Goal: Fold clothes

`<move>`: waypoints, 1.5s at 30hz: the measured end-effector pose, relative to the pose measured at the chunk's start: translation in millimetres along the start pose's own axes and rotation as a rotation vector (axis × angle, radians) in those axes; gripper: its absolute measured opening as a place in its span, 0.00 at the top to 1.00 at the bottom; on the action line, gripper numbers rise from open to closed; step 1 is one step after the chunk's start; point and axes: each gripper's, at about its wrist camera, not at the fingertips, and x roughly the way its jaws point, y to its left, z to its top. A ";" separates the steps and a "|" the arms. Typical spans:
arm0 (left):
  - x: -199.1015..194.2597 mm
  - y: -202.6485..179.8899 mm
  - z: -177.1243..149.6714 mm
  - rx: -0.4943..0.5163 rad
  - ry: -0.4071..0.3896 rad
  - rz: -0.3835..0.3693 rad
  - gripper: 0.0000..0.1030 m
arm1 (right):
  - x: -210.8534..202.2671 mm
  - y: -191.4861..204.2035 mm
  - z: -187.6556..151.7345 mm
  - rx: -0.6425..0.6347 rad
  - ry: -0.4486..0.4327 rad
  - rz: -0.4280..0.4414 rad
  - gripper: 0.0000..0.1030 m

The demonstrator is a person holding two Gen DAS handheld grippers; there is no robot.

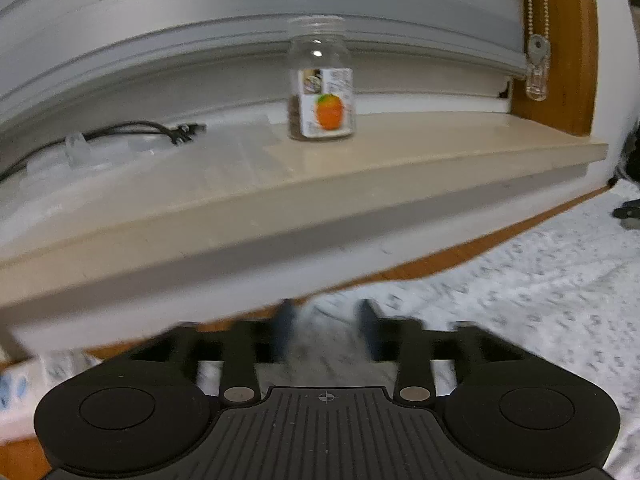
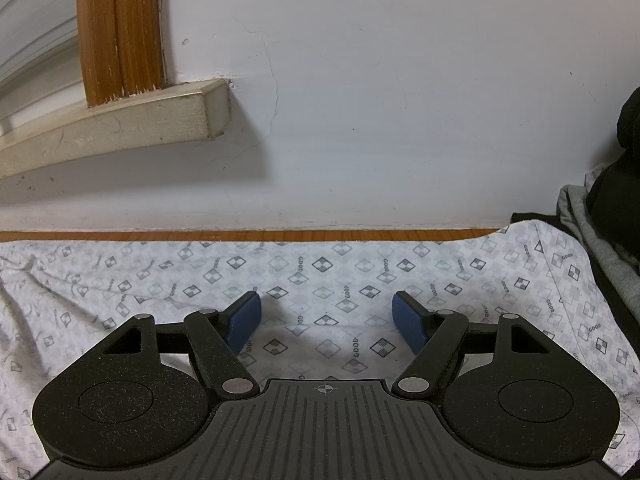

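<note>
A white sheet with a grey diamond print [image 2: 320, 272] covers the surface under both grippers; it also shows in the left wrist view [image 1: 520, 280]. My right gripper [image 2: 326, 316] is open and empty, just above the sheet. My left gripper [image 1: 326, 328] is blurred, its blue fingers [image 1: 284, 328] apart with nothing between them, above the sheet near the wall. A pile of grey and black clothes [image 2: 592, 232] lies at the far right edge of the right wrist view.
A beige window sill [image 1: 360, 168] juts out above the surface, holding a clear jar with an orange label [image 1: 322, 80] and a black cable [image 1: 132, 130]. A white wall [image 2: 400, 120] and a wooden edge strip [image 2: 280, 236] bound the far side.
</note>
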 end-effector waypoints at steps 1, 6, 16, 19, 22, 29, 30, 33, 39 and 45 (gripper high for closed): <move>-3.1 -5.4 -1.2 0.008 0.000 -0.007 0.40 | -6.3 -0.4 -0.2 -0.004 -0.004 0.001 0.28; -16.1 -40.5 -2.1 0.040 0.010 -0.111 0.28 | -38.0 -2.5 -1.1 -0.023 -0.023 0.004 0.34; -47.1 -130.6 -12.6 0.184 0.035 -0.325 0.33 | -118.5 -27.7 -21.7 -0.076 -0.018 -0.044 0.51; -59.3 -151.1 -22.7 0.219 0.035 -0.377 0.40 | -147.5 -46.1 -40.1 -0.056 0.005 -0.088 0.50; -70.4 -169.8 -33.5 0.246 0.043 -0.441 0.46 | -174.3 -62.8 -63.5 -0.012 0.007 -0.119 0.49; -79.7 -201.6 -55.3 0.311 0.085 -0.519 0.43 | -183.7 -73.0 -104.2 0.077 0.024 -0.097 0.47; -79.8 -203.7 -57.2 0.319 0.091 -0.522 0.42 | -180.9 -70.4 -104.9 0.082 0.018 -0.085 0.47; -79.7 -205.6 -61.4 0.340 0.104 -0.527 0.38 | -172.3 -56.2 -100.4 0.072 0.005 -0.016 0.46; -72.0 -200.8 -65.6 0.361 0.114 -0.531 0.37 | -144.2 -35.5 -97.9 0.023 0.073 -0.013 0.45; -67.5 -199.5 -65.6 0.376 0.088 -0.543 0.79 | -134.4 -33.9 -104.9 -0.010 0.102 -0.028 0.52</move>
